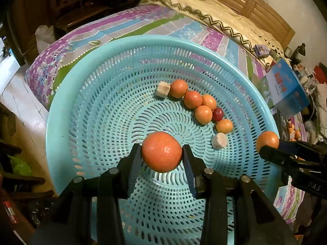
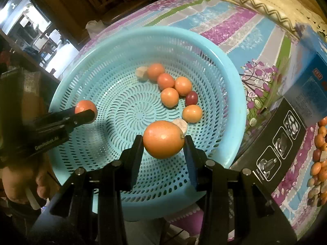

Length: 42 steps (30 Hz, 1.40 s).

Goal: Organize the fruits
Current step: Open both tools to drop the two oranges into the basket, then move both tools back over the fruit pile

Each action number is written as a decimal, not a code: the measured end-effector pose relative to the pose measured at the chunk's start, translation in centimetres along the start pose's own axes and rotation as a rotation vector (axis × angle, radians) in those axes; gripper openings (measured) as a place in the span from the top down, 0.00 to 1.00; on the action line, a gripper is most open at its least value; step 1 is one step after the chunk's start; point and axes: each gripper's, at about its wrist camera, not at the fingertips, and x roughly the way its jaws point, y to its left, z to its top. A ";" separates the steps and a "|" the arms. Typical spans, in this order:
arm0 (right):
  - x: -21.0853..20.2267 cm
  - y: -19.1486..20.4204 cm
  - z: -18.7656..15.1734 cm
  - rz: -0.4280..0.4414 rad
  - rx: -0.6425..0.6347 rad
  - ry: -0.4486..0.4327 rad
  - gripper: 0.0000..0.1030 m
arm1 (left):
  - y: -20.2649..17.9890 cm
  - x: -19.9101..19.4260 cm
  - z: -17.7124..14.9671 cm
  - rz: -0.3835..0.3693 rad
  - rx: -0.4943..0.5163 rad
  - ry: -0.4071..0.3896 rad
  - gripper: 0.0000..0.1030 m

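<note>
Over the blue basket [image 1: 61, 122], in the left wrist view: left gripper [image 1: 161, 153] clenched on an orange fruit [image 1: 161, 151], both pads pressed against its sides, fruit held in the air above the near half of the perforated floor. Farther in, toward the far right wall: a curved row of five small orange fruits [image 1: 193, 99] with one dark red fruit [image 1: 217, 114] tucked among them, and two pale chunks [image 1: 219, 140] at either end of the row. At the right edge, just over the rim: right gripper [image 1: 267, 143] with a second orange fruit [image 1: 267, 138] in its jaws. On the striped bedspread [image 1: 122, 26] beyond the rim, a blue box [image 1: 286, 85].

In the right wrist view: right gripper [image 2: 163, 140] closed on its fruit [image 2: 163, 139], long axis lying across the jaws, stem nub toward the right pad. Held over the near right part of the basket floor, the nearer pale chunk and the row directly ahead and below. Left gripper [image 2: 85, 113] at the left wall, gripping its fruit [image 2: 85, 107], with a hand [image 2: 22, 181] below. More loose fruit [image 2: 319, 143] heaped on the bedspread at the far right, outside the basket.

Judged from this: both fruits already above the basket, release straight down likely enough; right one nearer the row, left one over open floor.
</note>
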 end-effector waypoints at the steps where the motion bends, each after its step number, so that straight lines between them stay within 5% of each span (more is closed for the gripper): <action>1: 0.0 0.0 0.0 0.001 -0.002 -0.002 0.61 | 0.0 0.1 0.0 -0.001 0.001 0.001 0.59; 19: 0.0 -1.3 -0.1 0.002 0.029 -0.006 0.60 | -0.1 0.4 0.1 0.004 -0.004 0.008 0.54; 24: -0.7 -1.5 0.1 0.002 0.033 -0.035 0.37 | -0.4 0.2 0.3 0.021 0.001 0.001 0.46; 34: -1.9 -1.8 -0.1 0.033 0.040 -0.078 0.38 | -0.9 -0.3 0.4 0.027 -0.002 -0.010 0.42; 42: -8.0 -1.7 -3.4 -0.113 -0.040 -0.344 0.38 | -2.9 -2.0 0.1 0.004 0.013 -0.112 0.32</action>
